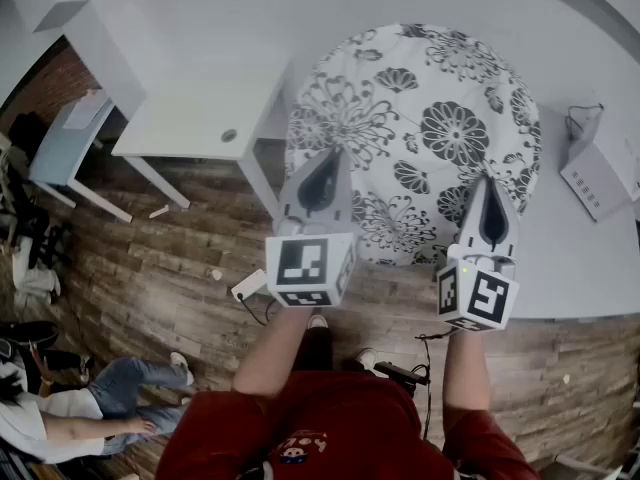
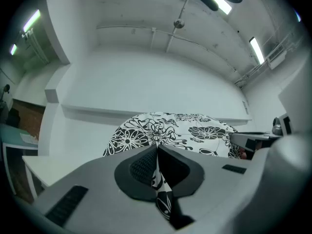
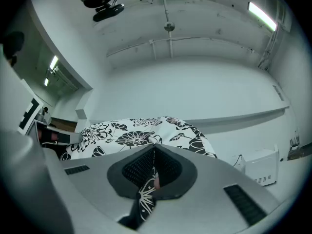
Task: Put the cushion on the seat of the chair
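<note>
Round cushion (image 1: 430, 138), white with black flower print, was held out in front of the person, above the gap between a white table (image 1: 200, 118) and a white surface (image 1: 590, 258) on the right. Left gripper (image 1: 328, 163) was clamped on the cushion's near edge. In the left gripper view its jaws (image 2: 157, 152) were pressed together with a fold of printed cloth pinched between the dark pads, and the rest of the cushion (image 2: 165, 130) spread out beyond. Right gripper (image 1: 490, 193) had the same edge further right. The right gripper view showed its jaws (image 3: 154, 155) likewise closed on a strip of the fabric, with the cushion (image 3: 141, 130) fanning out ahead against a white wall. Whether the far edge rested on anything could not be told. A white slotted box (image 1: 595, 173) with a cable sat on the right surface, well clear of the cushion. Wood-plank floor (image 1: 150, 278) lay below, with a small white plug block (image 1: 248, 286) on it. The person wore red sleeves (image 1: 330, 418). A second person sat low at the left (jeans (image 1: 120, 388) showing).
</note>
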{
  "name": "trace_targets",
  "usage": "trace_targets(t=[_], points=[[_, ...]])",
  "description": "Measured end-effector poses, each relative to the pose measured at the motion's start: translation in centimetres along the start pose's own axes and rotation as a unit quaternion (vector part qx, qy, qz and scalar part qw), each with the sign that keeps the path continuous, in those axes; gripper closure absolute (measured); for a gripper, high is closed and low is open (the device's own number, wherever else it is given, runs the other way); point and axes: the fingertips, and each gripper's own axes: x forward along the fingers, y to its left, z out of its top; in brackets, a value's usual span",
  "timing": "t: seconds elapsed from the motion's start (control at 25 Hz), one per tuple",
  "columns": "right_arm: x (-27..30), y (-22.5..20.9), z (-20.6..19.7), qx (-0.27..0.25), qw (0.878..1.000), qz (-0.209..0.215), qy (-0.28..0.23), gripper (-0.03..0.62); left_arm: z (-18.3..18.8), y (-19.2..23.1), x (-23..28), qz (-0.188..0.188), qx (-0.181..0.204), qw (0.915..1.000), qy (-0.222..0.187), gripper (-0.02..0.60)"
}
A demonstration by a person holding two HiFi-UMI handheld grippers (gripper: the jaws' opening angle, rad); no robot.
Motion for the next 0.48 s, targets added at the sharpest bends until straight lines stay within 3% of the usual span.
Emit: trace_targets(t=[0.16, 0.48], points=[[3.3, 2.4, 0.6, 0.007, 0.999, 0.043, 0.009, 0.566, 1.1, 3.0, -0.1, 0.046, 0.009, 0.9989, 0.004, 0.552], [3.3, 2.3, 0.8, -0.002, 0.999, 0.014, 0.032, 0.566, 1.2, 2.8, 0.1, 0.025, 0.015, 0.9994, 0.016, 0.552]])
